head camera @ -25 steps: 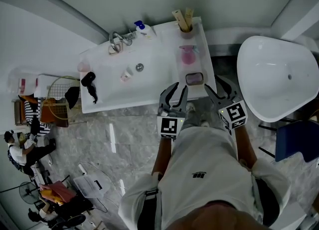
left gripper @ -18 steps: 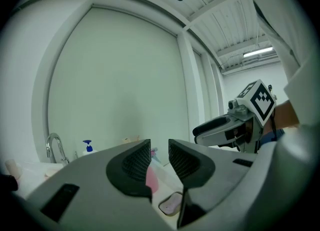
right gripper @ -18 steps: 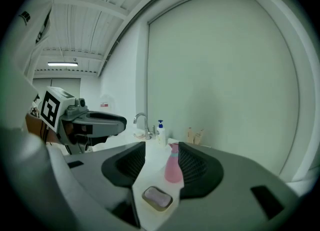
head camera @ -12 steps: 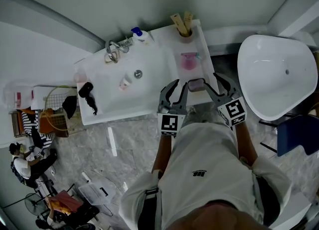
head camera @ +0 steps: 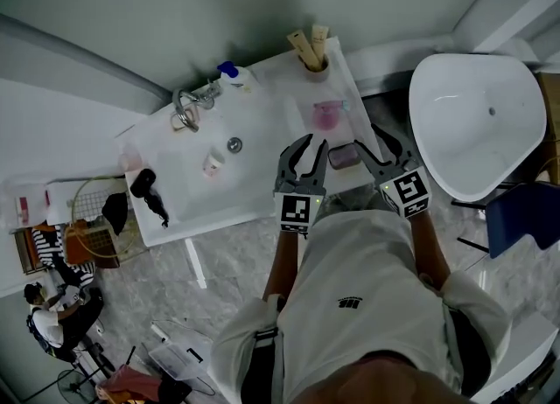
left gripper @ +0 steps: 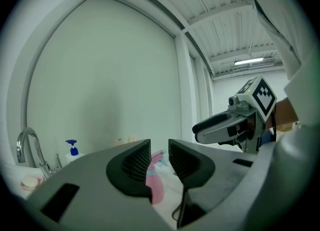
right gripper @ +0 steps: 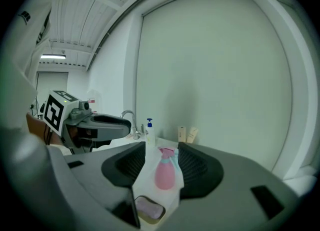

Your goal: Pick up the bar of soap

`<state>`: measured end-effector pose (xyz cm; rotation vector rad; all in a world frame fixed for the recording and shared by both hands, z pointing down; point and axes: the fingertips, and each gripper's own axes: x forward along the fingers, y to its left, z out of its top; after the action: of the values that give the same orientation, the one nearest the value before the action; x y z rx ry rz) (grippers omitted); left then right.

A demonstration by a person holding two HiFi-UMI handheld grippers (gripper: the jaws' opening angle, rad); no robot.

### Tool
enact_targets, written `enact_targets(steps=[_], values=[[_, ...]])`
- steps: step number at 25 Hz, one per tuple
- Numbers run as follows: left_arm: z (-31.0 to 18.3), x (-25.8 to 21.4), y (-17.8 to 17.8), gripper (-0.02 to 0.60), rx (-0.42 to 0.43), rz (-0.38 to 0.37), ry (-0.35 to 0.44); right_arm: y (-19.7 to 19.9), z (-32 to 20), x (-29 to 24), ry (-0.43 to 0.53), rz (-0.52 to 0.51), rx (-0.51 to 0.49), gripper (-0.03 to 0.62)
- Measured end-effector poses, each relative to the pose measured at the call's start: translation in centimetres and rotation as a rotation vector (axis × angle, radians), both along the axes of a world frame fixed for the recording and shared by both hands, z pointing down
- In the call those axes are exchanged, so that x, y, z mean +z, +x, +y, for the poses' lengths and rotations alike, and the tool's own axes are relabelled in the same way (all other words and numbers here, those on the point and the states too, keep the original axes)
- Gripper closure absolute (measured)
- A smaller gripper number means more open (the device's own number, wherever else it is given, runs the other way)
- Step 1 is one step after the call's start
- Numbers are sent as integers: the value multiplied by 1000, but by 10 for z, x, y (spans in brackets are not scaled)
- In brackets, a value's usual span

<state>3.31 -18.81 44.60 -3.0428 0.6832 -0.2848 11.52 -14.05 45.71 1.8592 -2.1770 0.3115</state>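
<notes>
The bar of soap [head camera: 343,156] is a pale purple block in a small dark dish near the front right edge of the white sink counter [head camera: 262,105]. In the right gripper view the soap [right gripper: 149,209] lies low between the jaws, just ahead of my open right gripper [right gripper: 161,150]. From the head view my right gripper [head camera: 367,140] stands just right of the dish. My left gripper [head camera: 312,145] is open just left of it, and nothing is held. A pink spray bottle [right gripper: 165,171] stands behind the soap.
Faucet [head camera: 184,101], blue pump bottle [head camera: 229,73] and a cup of tubes [head camera: 311,51] line the counter's back. A black hair dryer [head camera: 147,192] and a small cup [head camera: 213,163] lie in the basin. A white tub [head camera: 472,122] stands to the right.
Both grippers have moved forward over the counter's front edge. The soap dish, ahead of them before, now lies between the two grippers. Both stay open.
</notes>
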Motion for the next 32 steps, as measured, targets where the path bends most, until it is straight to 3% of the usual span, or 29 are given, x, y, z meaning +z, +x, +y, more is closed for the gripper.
enact_targets(steps=[11,32], values=[[-15,18,14,459,-6,-24,-32,14,-18,14,-34,-2,-27,375],[-20,71,20,459,-280,-108,-162,19,-44,70,-174,-14,-386,375]])
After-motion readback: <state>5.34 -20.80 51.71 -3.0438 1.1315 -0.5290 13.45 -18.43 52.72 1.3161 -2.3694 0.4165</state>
